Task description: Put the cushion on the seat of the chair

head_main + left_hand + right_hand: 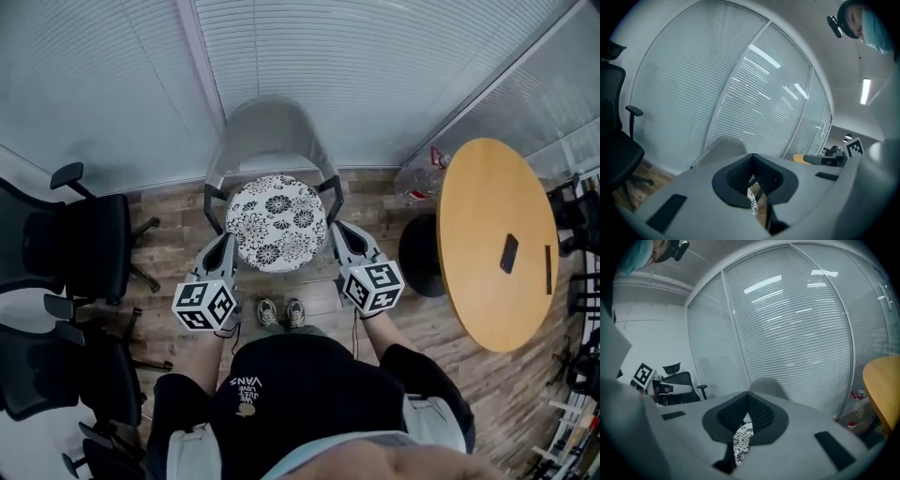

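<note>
2 grippers [228,244] [336,232] tight on cushion [277,222]

Office, swivel chairs [82,246], blinded glass walls [394,66]

A round light-wood tabletop [487,291] stands at the right with a small dark flat rectangle [509,253] lying on it. Black office chairs [80,248] stand at the left on the wood-plank floor [178,251], with white slatted blinds [375,66] behind.

Round floral cushion [277,222] flat over grey chair [272,131]
</note>
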### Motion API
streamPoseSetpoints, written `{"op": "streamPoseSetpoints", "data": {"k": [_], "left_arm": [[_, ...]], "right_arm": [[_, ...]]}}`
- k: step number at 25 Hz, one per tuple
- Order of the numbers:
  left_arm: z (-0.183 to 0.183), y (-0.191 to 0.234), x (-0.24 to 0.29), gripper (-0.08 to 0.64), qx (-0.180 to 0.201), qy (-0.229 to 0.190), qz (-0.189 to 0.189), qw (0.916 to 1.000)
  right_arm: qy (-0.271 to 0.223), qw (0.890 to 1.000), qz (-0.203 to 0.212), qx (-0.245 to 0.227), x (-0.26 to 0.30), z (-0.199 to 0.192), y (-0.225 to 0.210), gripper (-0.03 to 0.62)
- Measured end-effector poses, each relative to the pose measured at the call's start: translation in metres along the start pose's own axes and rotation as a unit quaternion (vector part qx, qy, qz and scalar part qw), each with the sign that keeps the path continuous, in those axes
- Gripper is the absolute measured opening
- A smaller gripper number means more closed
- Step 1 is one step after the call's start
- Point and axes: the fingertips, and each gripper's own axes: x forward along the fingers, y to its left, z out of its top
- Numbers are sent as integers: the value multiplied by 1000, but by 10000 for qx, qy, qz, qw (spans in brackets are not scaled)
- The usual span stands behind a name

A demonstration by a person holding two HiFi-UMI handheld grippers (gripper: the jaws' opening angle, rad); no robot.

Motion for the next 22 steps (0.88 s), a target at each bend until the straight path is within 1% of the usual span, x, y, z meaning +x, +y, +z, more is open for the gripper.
{"op": "streamPoseSetpoints", "data": {"k": [6,11,16,22], "left_arm": [[4,-7,-10,11,30,-51,-21,10000],[6,-12,-19,11,27,-105,-47,9999],[9,-13,-22,11,45,-160,-44,9999],[17,-15,-22,11,81,-242,-37,9997]], "right_arm": [[-109,9999,44,-24,-12,10,4,17],[-165,9998,-11,-79,-21,14,7,17],[-179,9996,-77,-182,-27,17,6,17],[-244,9995,-40,-218,-28,23,6,17]]}}
